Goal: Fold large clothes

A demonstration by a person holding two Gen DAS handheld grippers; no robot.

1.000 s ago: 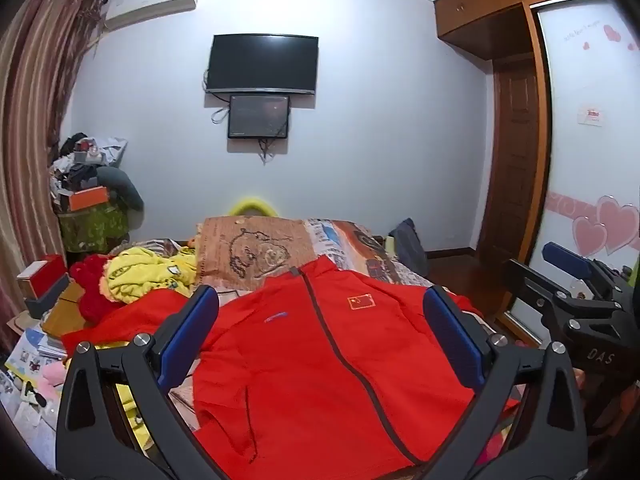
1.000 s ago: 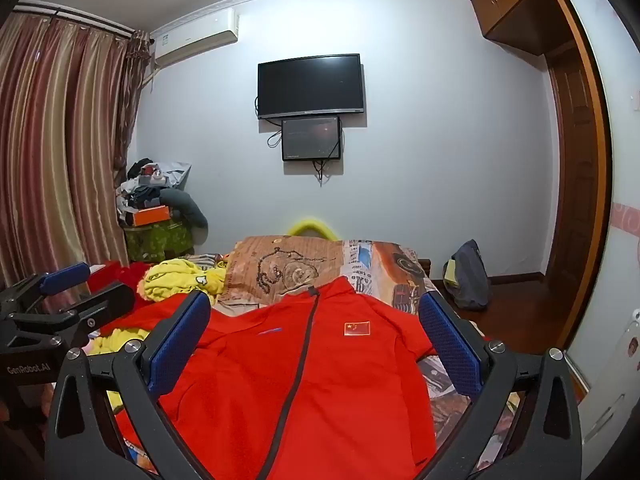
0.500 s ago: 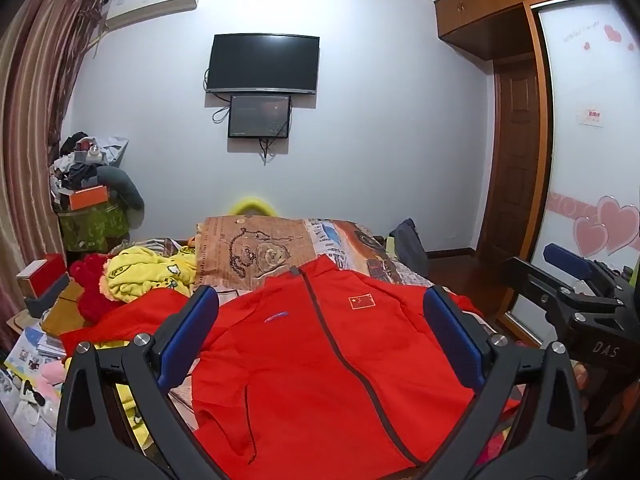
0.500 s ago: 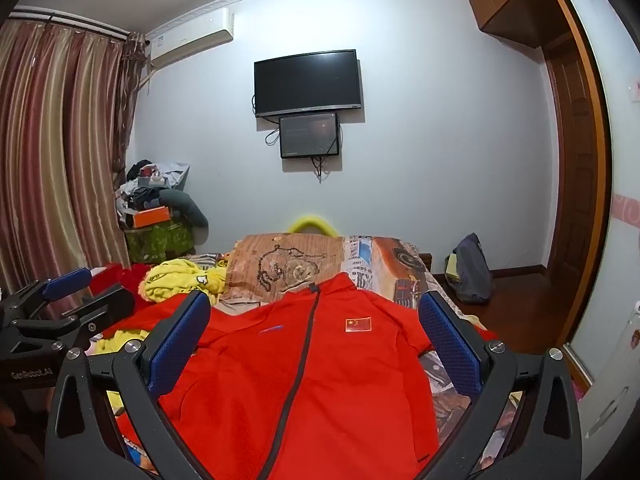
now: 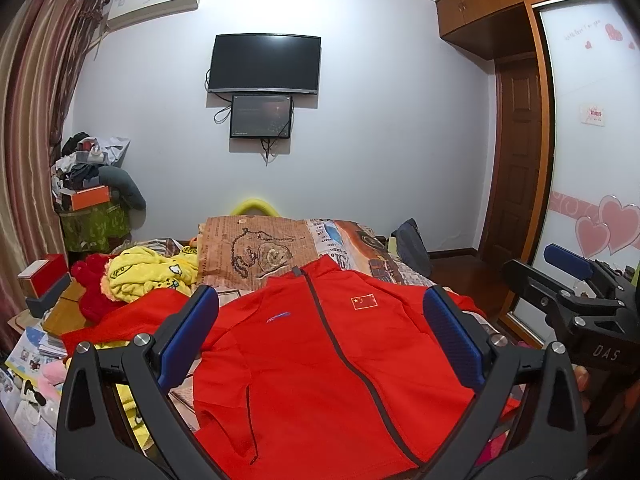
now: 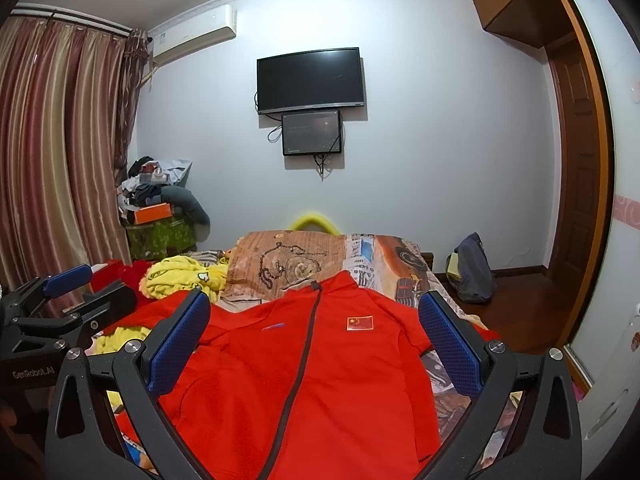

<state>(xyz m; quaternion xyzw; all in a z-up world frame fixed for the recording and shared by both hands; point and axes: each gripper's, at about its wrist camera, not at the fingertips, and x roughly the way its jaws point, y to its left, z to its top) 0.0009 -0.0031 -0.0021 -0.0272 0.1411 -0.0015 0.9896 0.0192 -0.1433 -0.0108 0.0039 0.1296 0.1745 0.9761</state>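
Observation:
A red zip-up jacket (image 5: 320,360) (image 6: 304,376) with a small flag patch lies spread face up on the bed, collar toward the far wall. One sleeve (image 5: 132,320) stretches out to the left. My left gripper (image 5: 320,308) hovers above the jacket's chest, open and holding nothing. My right gripper (image 6: 316,312) is also open and hangs over the jacket near its collar. Each gripper shows at the edge of the other's view: the right one (image 5: 572,276) and the left one (image 6: 68,288).
A brown patterned bedcover (image 6: 296,256) lies past the collar. Yellow clothing (image 5: 148,272) and a red plush heap (image 5: 92,284) sit to the left. A cluttered stand (image 6: 160,216) stands by the curtains. A dark bag (image 6: 472,268) is on the floor; wardrobe doors (image 5: 588,160) at right.
Both grippers have drifted slightly; the jacket sits a little lower and nearer in the right wrist view. Both stay open and the jacket has not moved.

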